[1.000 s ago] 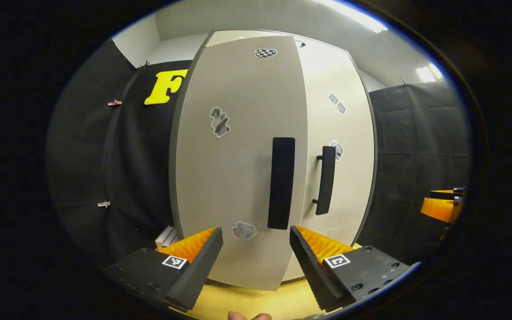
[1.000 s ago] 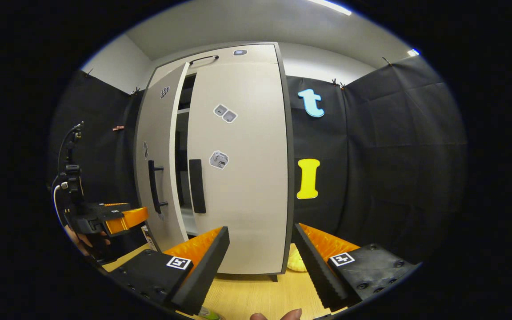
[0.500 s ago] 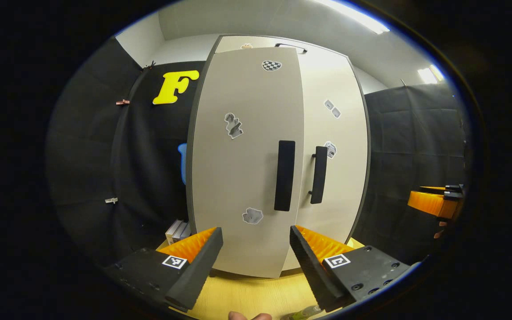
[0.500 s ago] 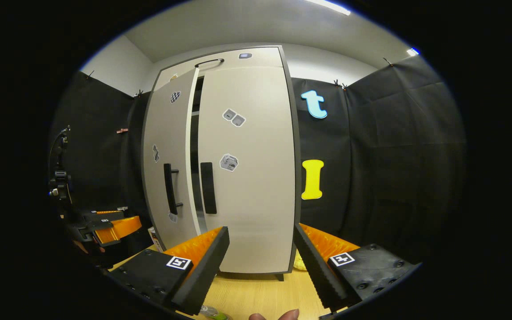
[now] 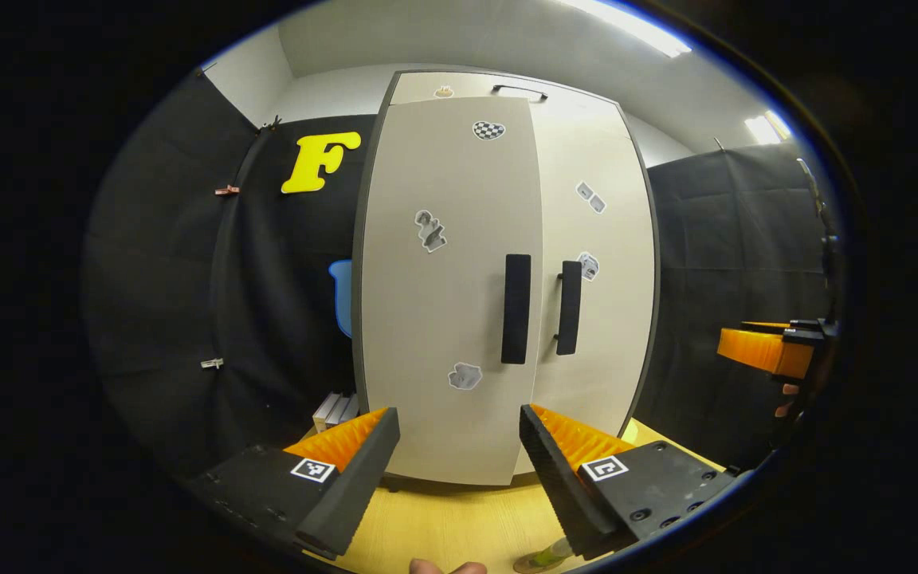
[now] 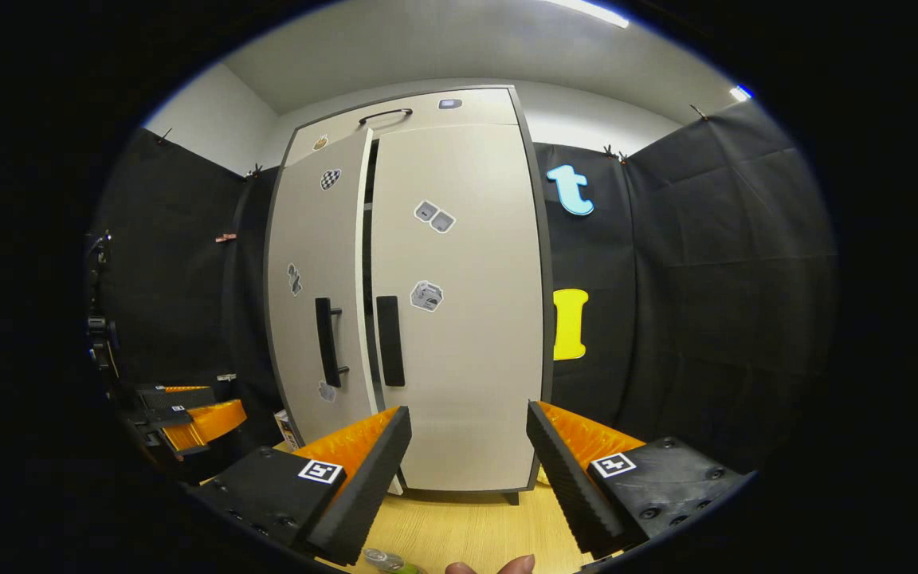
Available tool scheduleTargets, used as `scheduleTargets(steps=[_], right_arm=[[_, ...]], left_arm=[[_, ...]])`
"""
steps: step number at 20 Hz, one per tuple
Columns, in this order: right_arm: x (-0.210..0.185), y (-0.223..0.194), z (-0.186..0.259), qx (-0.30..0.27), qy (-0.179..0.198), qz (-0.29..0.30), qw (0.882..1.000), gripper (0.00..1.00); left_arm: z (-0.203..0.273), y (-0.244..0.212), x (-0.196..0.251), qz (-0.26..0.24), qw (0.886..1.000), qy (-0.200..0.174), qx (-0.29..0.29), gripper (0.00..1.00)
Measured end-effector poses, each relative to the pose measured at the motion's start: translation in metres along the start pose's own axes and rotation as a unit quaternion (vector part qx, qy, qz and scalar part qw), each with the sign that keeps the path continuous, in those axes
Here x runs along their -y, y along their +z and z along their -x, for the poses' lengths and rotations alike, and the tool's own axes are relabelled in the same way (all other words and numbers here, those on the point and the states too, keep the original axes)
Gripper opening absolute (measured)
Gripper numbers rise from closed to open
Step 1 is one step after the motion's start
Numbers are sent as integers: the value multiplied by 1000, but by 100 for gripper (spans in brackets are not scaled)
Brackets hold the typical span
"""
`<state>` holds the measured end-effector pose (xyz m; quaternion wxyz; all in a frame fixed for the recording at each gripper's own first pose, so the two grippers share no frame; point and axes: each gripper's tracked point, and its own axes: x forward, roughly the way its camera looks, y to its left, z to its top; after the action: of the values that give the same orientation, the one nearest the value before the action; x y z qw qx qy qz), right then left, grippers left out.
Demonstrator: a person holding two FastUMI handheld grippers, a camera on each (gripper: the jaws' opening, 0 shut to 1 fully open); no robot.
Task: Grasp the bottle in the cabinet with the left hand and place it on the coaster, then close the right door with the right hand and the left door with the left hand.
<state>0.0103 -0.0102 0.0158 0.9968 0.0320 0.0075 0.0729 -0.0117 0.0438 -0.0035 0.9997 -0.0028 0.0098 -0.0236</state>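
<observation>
Pale grey cabinet (image 5: 459, 319) ahead; left gripper (image 5: 459, 470) and right gripper (image 6: 467, 470) both held level, fingers spread apart, gripping nothing.

Black cloth walls (image 6: 706, 279), white ceiling (image 5: 459, 40) with strip light (image 5: 634, 28), wooden tabletop (image 6: 467, 530).

No legible text or labels.

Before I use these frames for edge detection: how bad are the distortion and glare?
Left gripper view: fisheye bows the cabinet edges outward; the ceiling light is blown out and washes the upper right door. Right gripper view: the same bowing, lighter glare, a sharp dark gap beside the left door.
</observation>
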Motion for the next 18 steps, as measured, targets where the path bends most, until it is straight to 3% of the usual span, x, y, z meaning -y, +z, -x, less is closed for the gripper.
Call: scheduleTargets(steps=[18], right_arm=[[-2,0,12,-4,4,3,1000,97]], left_arm=[[8,-7,-3,1,1000,-4,-3,96]])
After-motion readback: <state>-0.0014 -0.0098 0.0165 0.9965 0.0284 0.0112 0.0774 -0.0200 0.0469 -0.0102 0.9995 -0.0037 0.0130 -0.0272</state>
